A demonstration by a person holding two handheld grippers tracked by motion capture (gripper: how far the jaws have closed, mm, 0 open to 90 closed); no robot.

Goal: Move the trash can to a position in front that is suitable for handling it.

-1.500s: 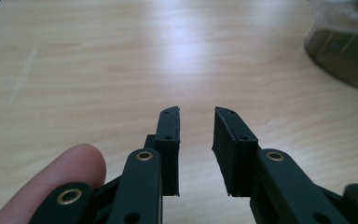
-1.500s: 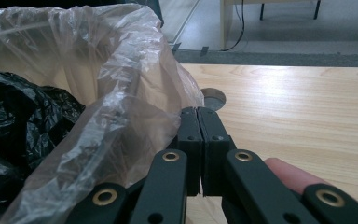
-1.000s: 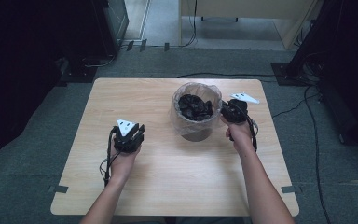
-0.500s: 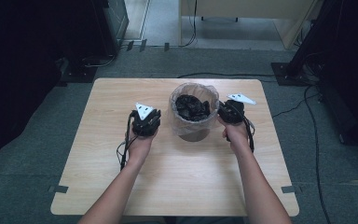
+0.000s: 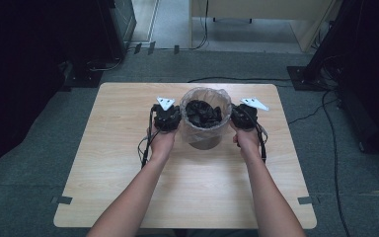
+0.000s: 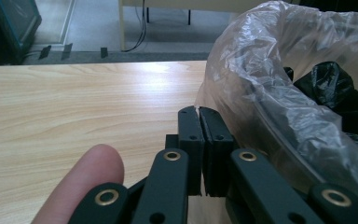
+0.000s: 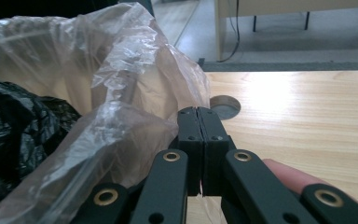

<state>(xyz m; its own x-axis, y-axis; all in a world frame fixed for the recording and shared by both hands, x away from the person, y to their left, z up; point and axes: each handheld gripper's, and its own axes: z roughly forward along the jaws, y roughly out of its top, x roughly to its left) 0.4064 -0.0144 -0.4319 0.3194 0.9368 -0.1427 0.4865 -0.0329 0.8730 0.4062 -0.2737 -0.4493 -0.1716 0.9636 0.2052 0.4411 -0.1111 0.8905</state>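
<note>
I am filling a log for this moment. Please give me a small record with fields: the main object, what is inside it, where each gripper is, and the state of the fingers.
main object: bin lined with a clear plastic bag, on the wooden table
contents: crumpled black plastic
left gripper: at the bin's left side, fingers shut, just closed, by the clear bag; whether they pinch it cannot be told
right gripper: at the bin's right side, fingers shut; whether they pinch the bag cannot be told

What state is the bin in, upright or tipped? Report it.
Upright. The bin stands on the table with its mouth facing up, its clear liner folded over the rim, and black crumpled material inside.
</note>
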